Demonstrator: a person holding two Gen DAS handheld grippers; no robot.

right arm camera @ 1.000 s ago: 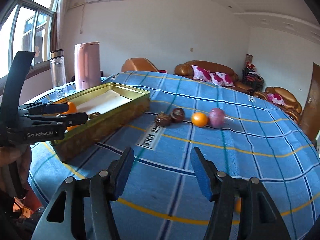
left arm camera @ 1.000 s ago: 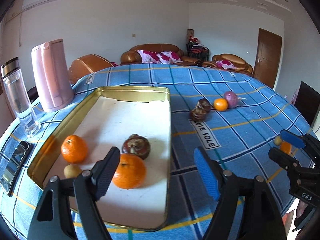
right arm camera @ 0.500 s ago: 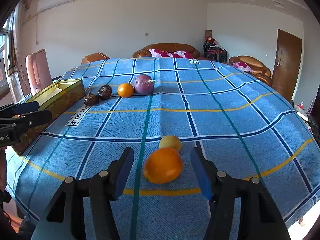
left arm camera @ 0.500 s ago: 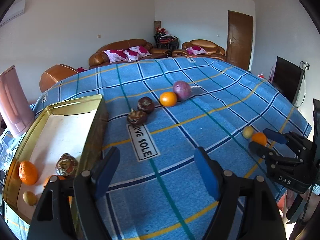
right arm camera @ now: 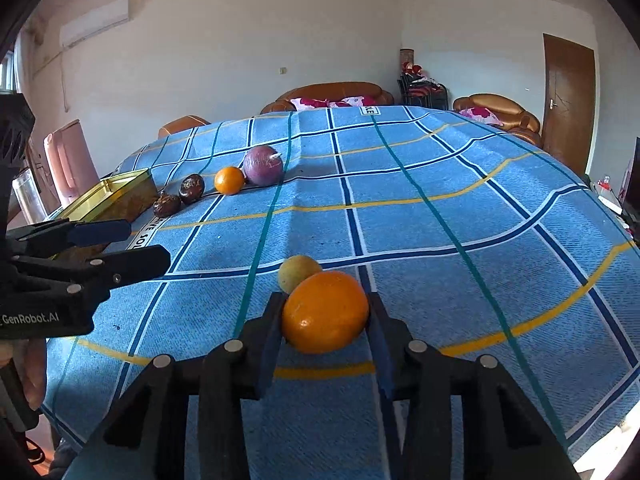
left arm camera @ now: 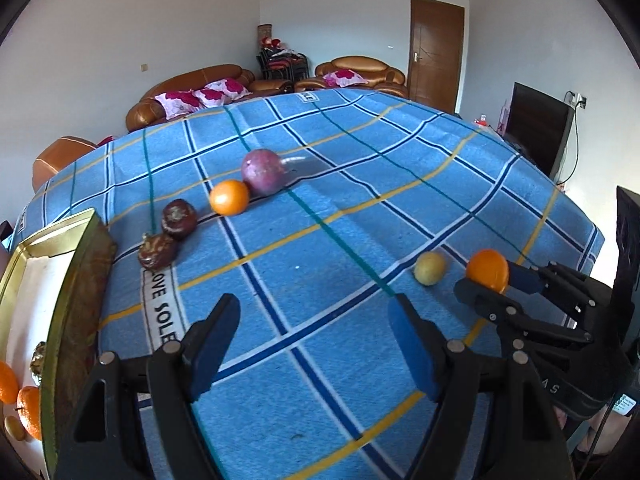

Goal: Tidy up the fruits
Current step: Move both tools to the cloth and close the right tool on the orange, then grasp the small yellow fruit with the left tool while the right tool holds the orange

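An orange (right arm camera: 325,312) is clamped between the two blue pads of the right gripper (right arm camera: 325,320), near the front edge of the table (right arm camera: 440,208), which is covered by a blue checked cloth. Whether the orange is resting on the cloth or is lifted clear of it cannot be told. A small yellow-green fruit (right arm camera: 298,272) is seen just behind the orange, lying on the cloth.

Farther back, toward the left side of the table, a row of fruit is laid out: a purple round fruit (left arm camera: 263,171), a smaller orange (left arm camera: 229,197) touching it, and two dark brown wrinkled fruits (left arm camera: 179,218) (left arm camera: 157,251) close together, the nearer one just beside the wall of a gold metal tray (left arm camera: 68,304) at the left edge. Inside the tray, two oranges (left arm camera: 30,412), a brown fruit (left arm camera: 39,356) and a small yellowish fruit (left arm camera: 14,427) are partly visible.

The left gripper (left arm camera: 312,344) is held with its jaws wide apart over bare cloth, with nothing between them, near the front edge and beside the tray.

A pink kettle (right arm camera: 70,162) is placed beyond the tray at the far left edge.
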